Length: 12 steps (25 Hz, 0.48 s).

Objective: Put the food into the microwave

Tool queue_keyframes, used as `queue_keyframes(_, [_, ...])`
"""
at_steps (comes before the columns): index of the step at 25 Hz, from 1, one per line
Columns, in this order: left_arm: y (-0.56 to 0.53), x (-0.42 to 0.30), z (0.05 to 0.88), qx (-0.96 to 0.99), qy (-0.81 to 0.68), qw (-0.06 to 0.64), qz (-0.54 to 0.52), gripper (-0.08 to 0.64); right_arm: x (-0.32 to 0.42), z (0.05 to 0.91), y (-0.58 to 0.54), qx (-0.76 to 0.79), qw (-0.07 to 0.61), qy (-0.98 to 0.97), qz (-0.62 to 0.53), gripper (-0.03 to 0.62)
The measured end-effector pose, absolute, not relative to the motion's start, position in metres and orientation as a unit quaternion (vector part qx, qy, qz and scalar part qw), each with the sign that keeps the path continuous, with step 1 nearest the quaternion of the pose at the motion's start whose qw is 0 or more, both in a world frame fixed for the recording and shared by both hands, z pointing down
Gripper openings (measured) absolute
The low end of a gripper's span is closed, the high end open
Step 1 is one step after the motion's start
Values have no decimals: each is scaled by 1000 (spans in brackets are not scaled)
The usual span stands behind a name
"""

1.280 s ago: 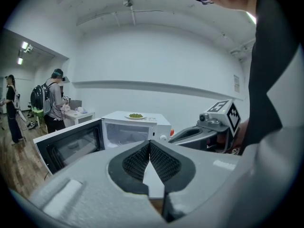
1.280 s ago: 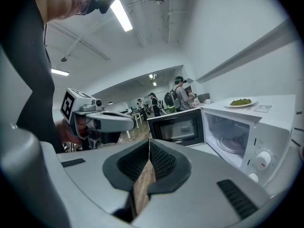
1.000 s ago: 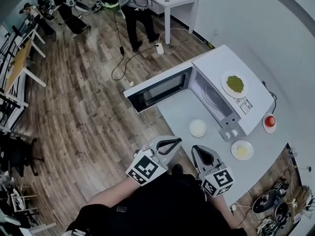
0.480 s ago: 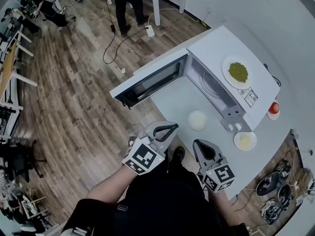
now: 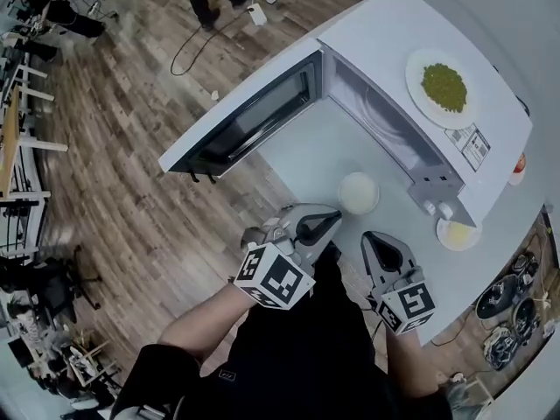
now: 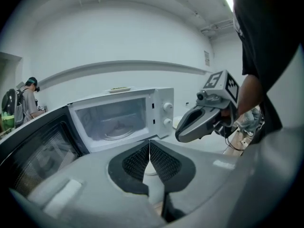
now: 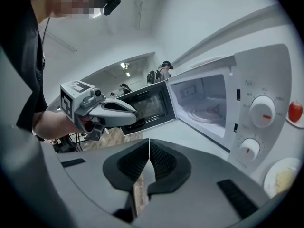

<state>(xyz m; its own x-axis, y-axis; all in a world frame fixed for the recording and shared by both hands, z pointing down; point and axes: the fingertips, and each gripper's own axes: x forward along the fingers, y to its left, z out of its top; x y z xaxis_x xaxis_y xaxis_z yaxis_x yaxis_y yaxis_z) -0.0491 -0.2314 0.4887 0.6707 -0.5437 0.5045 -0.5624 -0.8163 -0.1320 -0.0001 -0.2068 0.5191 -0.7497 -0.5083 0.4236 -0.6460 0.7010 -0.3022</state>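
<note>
Hovering closed and empty, left gripper (image 5: 331, 220) and right gripper (image 5: 373, 240) sit near small white round bowl (image 5: 359, 192) on pale surface (image 5: 306, 160) before open white microwave (image 5: 385, 33), white plate of green peas (image 5: 444, 87) on top.

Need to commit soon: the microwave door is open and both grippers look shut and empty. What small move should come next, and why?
Probably open the left gripper and ease it toward the white dish just ahead of it. Its jaws are shut on nothing, that dish looks like the nearest one, and the microwave stands open right behind it.
</note>
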Motion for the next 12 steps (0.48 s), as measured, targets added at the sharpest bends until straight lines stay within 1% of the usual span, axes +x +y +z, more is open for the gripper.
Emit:
queue_keyframes(4, [-236, -41, 512, 912, -280, -5, 300, 9, -1, 538, -206, 310, 167, -907, 231, 17])
queue_keyframes(9, [-235, -29, 545, 912, -227, 0, 340, 11, -3, 547, -208, 308, 167, -905, 239, 17])
queue_keyframes(12, [-229, -21, 565, 908, -183, -17, 376, 11, -2, 550, -209, 311, 166, -903, 244, 17])
